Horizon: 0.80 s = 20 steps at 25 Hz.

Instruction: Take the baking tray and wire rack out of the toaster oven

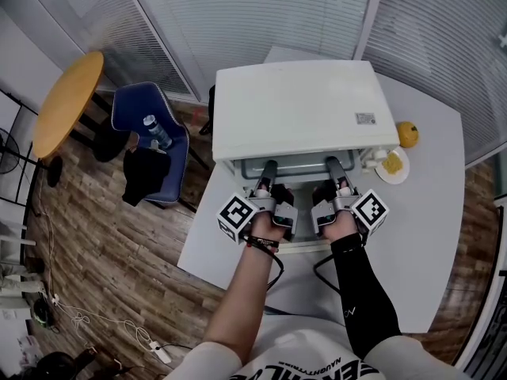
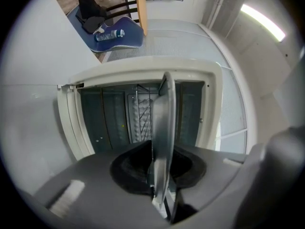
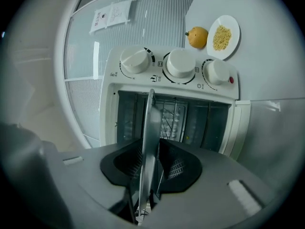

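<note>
Your left tongs (image 1: 269, 167) and right tongs (image 1: 333, 165) both sit in the mouth of the toaster oven (image 1: 301, 109), so that opening is taken up. The tray (image 2: 162, 123) stands edge-on between each pair of jaws and spans the slot. Behind it the wire rack (image 3: 171, 120) fills the deeper part of the cavity. Right of the oven, a plate (image 1: 393, 165) and an orange fruit (image 1: 407, 134) crowd the far corner of the worktop (image 1: 428, 236). The near worktop on your right is bare and gives you room. On your left, the worktop edge runs close beside the oven, and a blue chair (image 1: 150, 133) stands on the floor beyond it.
</note>
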{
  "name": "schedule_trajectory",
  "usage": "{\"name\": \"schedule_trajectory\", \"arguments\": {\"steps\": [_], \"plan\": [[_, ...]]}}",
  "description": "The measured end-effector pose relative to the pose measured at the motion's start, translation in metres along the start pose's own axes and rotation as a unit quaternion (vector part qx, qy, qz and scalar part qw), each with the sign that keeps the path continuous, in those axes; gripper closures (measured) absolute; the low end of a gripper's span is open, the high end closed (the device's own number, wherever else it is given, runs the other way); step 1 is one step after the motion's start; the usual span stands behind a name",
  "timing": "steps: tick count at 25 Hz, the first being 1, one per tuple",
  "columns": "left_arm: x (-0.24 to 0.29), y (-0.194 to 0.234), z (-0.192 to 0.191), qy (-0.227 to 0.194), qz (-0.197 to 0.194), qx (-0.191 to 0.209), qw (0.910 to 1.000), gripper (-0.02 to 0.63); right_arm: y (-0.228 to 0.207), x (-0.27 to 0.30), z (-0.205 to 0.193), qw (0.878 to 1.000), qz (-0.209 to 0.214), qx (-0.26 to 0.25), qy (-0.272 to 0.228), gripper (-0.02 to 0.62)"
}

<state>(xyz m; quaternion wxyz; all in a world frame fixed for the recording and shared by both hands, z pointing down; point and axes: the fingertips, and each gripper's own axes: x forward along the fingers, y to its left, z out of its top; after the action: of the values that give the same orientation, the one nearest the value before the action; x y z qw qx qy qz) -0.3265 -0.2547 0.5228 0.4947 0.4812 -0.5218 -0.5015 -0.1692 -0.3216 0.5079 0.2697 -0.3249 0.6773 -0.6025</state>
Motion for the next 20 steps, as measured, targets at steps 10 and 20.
{"name": "schedule_trajectory", "arguments": {"steps": [10,20], "plan": [[0.004,0.001,0.001,0.01,0.004,0.011,0.9999,0.518,-0.004,0.004,-0.002,1.0,0.003,0.021,0.003,0.543],[-0.006,0.005,-0.004,0.008,0.011,0.01,0.9999,0.522,-0.007,-0.007,-0.004,1.0,-0.001,0.03,0.005,0.547]]}}
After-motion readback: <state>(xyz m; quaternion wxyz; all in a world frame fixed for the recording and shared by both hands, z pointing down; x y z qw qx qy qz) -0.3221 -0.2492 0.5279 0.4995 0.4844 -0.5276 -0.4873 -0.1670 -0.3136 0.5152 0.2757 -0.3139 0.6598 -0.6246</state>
